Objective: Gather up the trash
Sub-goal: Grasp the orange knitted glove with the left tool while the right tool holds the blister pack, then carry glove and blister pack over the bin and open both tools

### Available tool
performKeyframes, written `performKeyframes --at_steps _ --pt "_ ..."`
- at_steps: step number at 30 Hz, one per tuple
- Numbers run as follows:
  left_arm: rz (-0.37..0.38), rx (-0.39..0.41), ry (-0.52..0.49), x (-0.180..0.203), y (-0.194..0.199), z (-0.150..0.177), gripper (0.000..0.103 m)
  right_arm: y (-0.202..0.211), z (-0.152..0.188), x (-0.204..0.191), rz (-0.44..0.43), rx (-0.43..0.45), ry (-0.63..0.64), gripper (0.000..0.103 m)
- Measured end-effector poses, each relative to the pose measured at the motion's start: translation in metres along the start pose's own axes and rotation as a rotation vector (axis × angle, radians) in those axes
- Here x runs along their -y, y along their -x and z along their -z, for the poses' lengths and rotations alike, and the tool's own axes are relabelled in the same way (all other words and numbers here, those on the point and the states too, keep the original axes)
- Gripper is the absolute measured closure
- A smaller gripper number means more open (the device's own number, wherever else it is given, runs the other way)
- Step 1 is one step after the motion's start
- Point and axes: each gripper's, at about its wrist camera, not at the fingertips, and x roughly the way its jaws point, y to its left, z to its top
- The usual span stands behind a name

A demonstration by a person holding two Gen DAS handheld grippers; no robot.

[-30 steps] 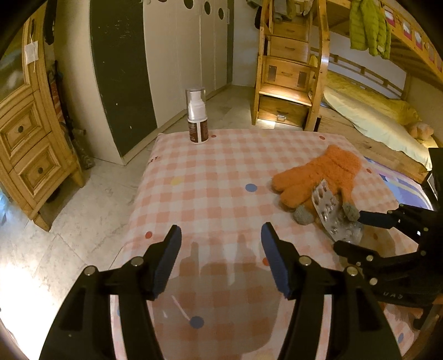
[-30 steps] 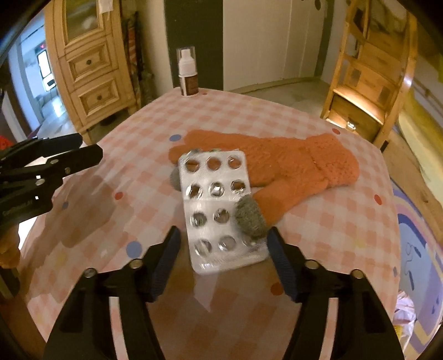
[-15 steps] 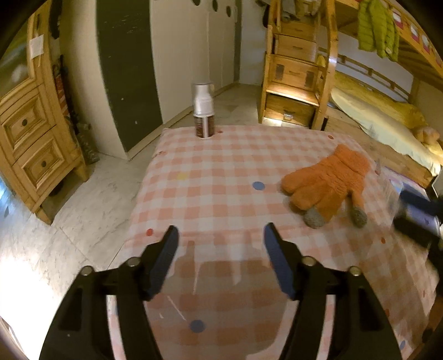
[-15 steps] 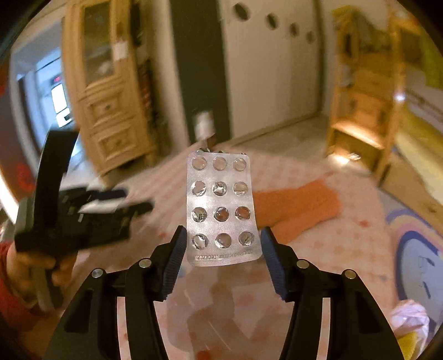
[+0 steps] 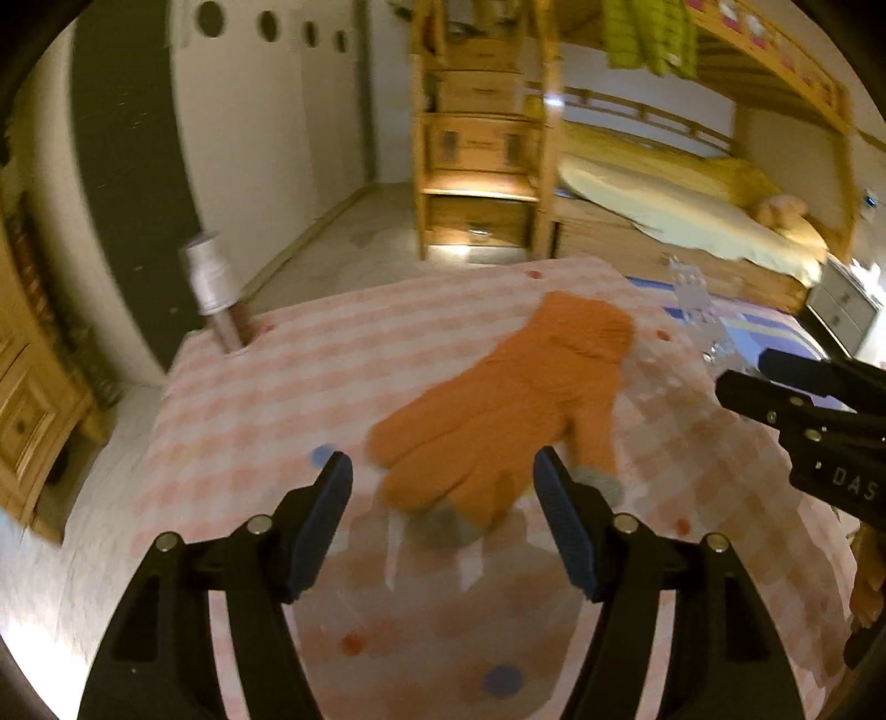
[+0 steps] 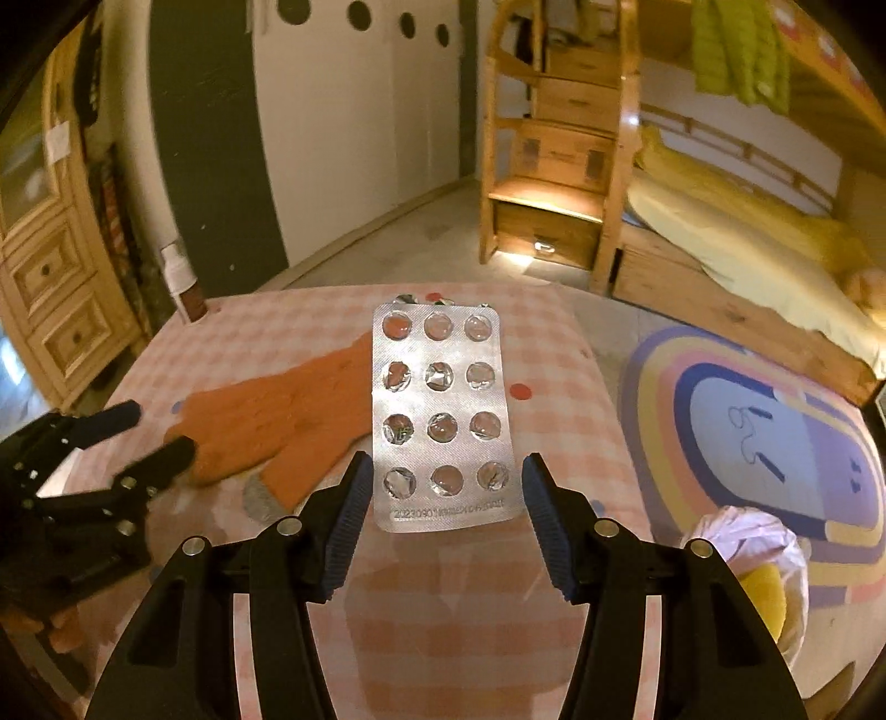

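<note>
Above a bench (image 6: pixel 559 354) draped in a pink-and-white checked cloth with coloured dots, the right tongs (image 6: pixel 441 482) grip a silver foil blister pack (image 6: pixel 440 412) with twelve pushed-out pockets, its lower side edges caught between the blue pads. The pack's long axis runs straight away from the camera, printed end nearest the tongs, far end pointing toward the wooden bunk-bed steps (image 6: pixel 559 166). Seen from the left wrist, that pack is only a pale, blurred strip at the right, and the right tongs are cut off by the frame edge. The left tongs (image 5: pixel 443 498) hold nothing, their jaws closing slightly over the grey fingertips of a fuzzy orange knitted glove (image 5: pixel 509 410), which lies flat on the cloth with its cuff toward the bed; the pads do not press it. Motion blur smears the cloth pattern and a white-capped pump bottle with a brown label (image 5: pixel 216 293) standing at the bench's far left corner. On the floor beside the bench, a pink plastic bag (image 6: pixel 758 559) with something yellow inside is partly hidden behind the right tongs' arm. Beyond lie a striped rug with a cartoon figure (image 6: pixel 775 437), a yellow-sheeted lower bunk (image 6: pixel 736 249), a green padded jacket (image 6: pixel 736 50) hanging above, white wardrobe doors with round holes (image 6: pixel 354 111) and a pine drawer cabinet (image 6: pixel 50 266).
</note>
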Motion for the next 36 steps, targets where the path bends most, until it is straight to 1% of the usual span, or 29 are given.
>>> performKeyframes --at_steps 2,4,6,8,10,11,12,13,15,16,18,20,23,24,28,32,34,36 --pt "0.022 -0.019 -0.027 0.008 -0.012 -0.005 0.041 -0.001 -0.002 0.005 0.004 0.007 -0.008 0.047" --pt "0.037 -0.041 -0.049 0.013 -0.024 -0.009 0.046 0.001 0.0 0.008 0.005 0.008 -0.021 0.047" --pt "0.039 -0.084 -0.061 0.017 -0.036 -0.013 0.05 0.0 0.001 0.01 0.0 0.004 -0.032 0.047" --pt "0.042 -0.126 -0.079 0.021 -0.046 -0.014 0.051 0.0 0.001 0.012 -0.002 0.001 -0.034 0.047" --pt "0.021 -0.122 -0.109 0.026 -0.046 -0.014 0.052 0.0 0.001 0.014 -0.002 0.003 -0.037 0.047" --pt "0.026 -0.121 -0.113 0.027 -0.046 -0.014 0.053 0.0 0.001 0.015 -0.006 0.004 -0.043 0.047" --pt "0.041 -0.121 -0.113 0.027 -0.046 -0.014 0.058 0.0 0.002 0.016 -0.01 0.006 -0.048 0.047" --pt "0.041 -0.118 -0.117 0.028 -0.045 -0.012 0.072 0.0 0.002 0.018 -0.013 0.008 -0.051 0.047" --pt "-0.007 -0.11 -0.141 0.029 -0.042 -0.009 0.089 0.002 0.002 0.02 -0.018 0.018 -0.056 0.047" --pt "0.005 -0.103 -0.131 0.026 -0.038 -0.008 0.092 0.004 0.003 0.022 -0.017 0.024 -0.057 0.047" --pt "0.029 -0.068 -0.076 0.018 -0.023 -0.002 0.093 0.008 0.005 0.026 -0.018 0.042 -0.065 0.047" --pt "0.041 -0.042 -0.048 0.013 -0.008 0.002 0.093 0.012 0.006 0.03 -0.027 0.059 -0.09 0.047" --pt "0.073 0.008 0.017 0.01 0.031 0.014 0.093 0.022 0.009 0.035 -0.064 0.085 -0.139 0.047" --pt "0.099 0.025 0.054 0.008 0.049 0.02 0.093 0.026 0.009 0.034 -0.072 0.091 -0.144 0.047" --pt "0.151 0.034 0.12 0.01 0.088 0.034 0.093 0.048 0.024 0.032 -0.108 0.111 -0.154 0.047" --pt "0.176 0.048 0.108 0.028 0.119 0.041 0.093 0.083 0.042 0.041 -0.136 0.132 -0.188 0.047" --pt "0.192 0.06 0.085 0.041 0.13 0.038 0.093 0.098 0.045 0.049 -0.143 0.134 -0.2 0.047" --pt "0.211 0.079 0.044 0.061 0.14 0.033 0.093 0.113 0.048 0.058 -0.13 0.141 -0.195 0.047"
